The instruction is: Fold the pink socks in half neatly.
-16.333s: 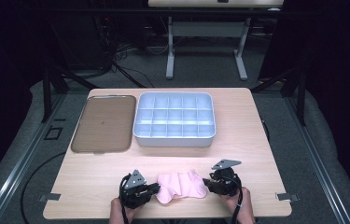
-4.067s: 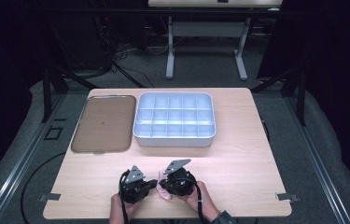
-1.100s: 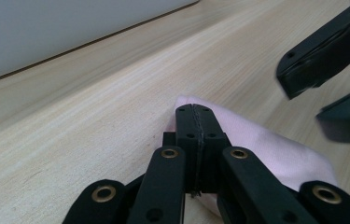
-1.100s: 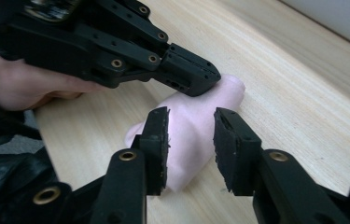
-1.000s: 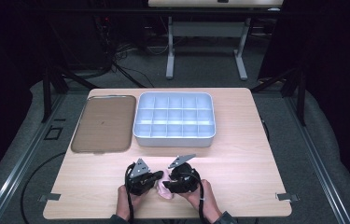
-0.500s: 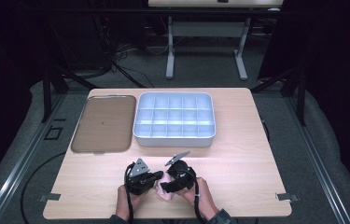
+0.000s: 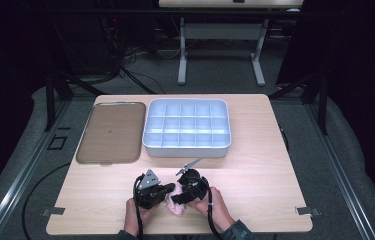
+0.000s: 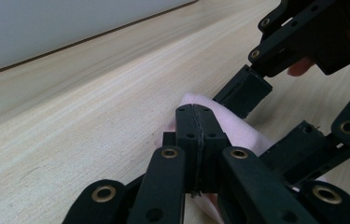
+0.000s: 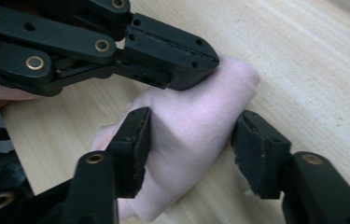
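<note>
At the start the pink cloth (image 7: 177, 204) lay spread wide between the 2 grippers; now it is bunched into a small soft wad near the front edge of the surface (image 7: 255, 165). The left gripper (image 7: 167, 190) has its jaws pressed together, pinching a fold of the cloth. The right gripper (image 7: 175, 199) straddles the wad, its jaws just closing in, the left pad touching the cloth, the right one just beside it.

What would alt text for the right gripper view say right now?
A bunched pink cloth lies on the wooden table between the right gripper jaws, the left one touching it, the other just beside it. From the upper left, the left gripper reaches in, jaws closed on the cloth's top edge.
</note>
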A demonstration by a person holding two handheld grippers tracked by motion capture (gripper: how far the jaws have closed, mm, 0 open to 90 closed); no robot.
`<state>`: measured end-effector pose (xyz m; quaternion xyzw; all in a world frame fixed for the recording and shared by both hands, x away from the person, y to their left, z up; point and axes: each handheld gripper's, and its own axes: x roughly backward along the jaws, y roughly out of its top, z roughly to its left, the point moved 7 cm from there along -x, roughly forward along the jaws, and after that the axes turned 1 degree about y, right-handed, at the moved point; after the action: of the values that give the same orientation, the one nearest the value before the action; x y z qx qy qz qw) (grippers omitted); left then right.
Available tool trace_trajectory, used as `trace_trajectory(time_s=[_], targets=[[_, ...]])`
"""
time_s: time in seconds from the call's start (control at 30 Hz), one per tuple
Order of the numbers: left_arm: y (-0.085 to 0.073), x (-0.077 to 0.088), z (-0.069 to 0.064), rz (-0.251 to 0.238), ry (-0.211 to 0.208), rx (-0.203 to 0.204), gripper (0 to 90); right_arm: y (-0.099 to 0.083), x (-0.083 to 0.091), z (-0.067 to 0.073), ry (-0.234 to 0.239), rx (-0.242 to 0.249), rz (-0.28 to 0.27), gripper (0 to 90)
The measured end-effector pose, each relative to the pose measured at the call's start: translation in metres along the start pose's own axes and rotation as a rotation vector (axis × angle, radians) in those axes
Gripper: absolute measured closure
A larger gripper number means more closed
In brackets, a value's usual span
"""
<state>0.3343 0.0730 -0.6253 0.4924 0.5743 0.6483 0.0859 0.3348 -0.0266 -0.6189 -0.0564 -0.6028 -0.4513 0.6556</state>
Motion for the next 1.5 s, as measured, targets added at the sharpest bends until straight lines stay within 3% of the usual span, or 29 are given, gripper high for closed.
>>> trace_trajectory(time_s=[0.17, 0.33, 0.47, 0.53, 0.57, 0.63, 0.73, 0.77, 0.87, 1.0, 1.03, 1.1, 1.17, 1.27, 1.37, 1.4, 1.5], targets=[[0.0, 0.0, 0.001, 0.001, 0.002, -0.008, 89.6, 0.0, 0.0, 0.0, 0.04, -0.014, 0.018, 56.0], [0.0, 0.001, 0.0, 0.001, 0.001, -0.007, 89.5, -0.002, 0.0, -0.003, 0.095, -0.055, -0.011, 64.1], [0.001, 0.002, 0.002, -0.006, 0.013, -0.005, 88.1, -0.003, 0.0, -0.006, 0.13, -0.06, -0.009, 67.5], [0.002, 0.003, 0.005, -0.015, 0.021, 0.015, 75.2, -0.004, 0.0, -0.006, 0.146, -0.07, -0.03, 69.1], [0.002, 0.004, 0.006, -0.024, 0.026, 0.029, 75.2, -0.004, 0.0, -0.006, 0.146, -0.07, -0.03, 69.1], [0.004, 0.006, 0.01, -0.04, 0.028, 0.066, 64.5, -0.004, 0.0, -0.005, 0.143, -0.064, -0.039, 70.4], [0.003, 0.012, 0.018, -0.041, 0.086, 0.097, 42.0, -0.004, 0.001, -0.004, 0.125, -0.042, -0.039, 71.0], [0.003, 0.015, 0.021, -0.044, 0.102, 0.101, 42.0, -0.004, 0.001, -0.004, 0.125, -0.042, -0.039, 71.0], [-0.001, 0.029, 0.031, -0.039, 0.166, 0.104, 24.0, -0.004, 0.001, -0.003, 0.119, -0.039, -0.048, 71.1], [-0.009, 0.047, 0.047, 0.018, 0.25, 0.098, 10.5, -0.004, 0.001, -0.003, 0.114, -0.037, -0.05, 71.1], [-0.011, 0.048, 0.05, 0.03, 0.257, 0.094, 4.9, -0.005, 0.001, -0.003, 0.117, -0.039, -0.055, 71.1], [-0.018, 0.05, 0.058, 0.09, 0.274, 0.109, 2.0, -0.004, 0.001, -0.003, 0.122, -0.043, -0.06, 71.0], [-0.023, 0.052, 0.063, 0.108, 0.291, 0.1, 0.0, -0.005, 0.001, -0.003, 0.122, -0.043, -0.061, 71.0], [-0.03, 0.051, 0.065, 0.149, 0.296, 0.066, 0.0, -0.005, 0.001, -0.003, 0.12, -0.041, -0.059, 71.0], [-0.036, 0.045, 0.064, 0.184, 0.267, 0.034, 0.0, -0.005, 0.001, -0.003, 0.115, -0.042, -0.058, 71.0], [-0.037, 0.044, 0.064, 0.187, 0.272, 0.009, 0.0, -0.005, 0.001, -0.003, 0.115, -0.049, -0.069, 71.1], [-0.036, 0.043, 0.063, 0.184, 0.259, 0.005, 0.0, -0.007, 0.001, -0.003, 0.12, -0.049, -0.093, 71.2]])
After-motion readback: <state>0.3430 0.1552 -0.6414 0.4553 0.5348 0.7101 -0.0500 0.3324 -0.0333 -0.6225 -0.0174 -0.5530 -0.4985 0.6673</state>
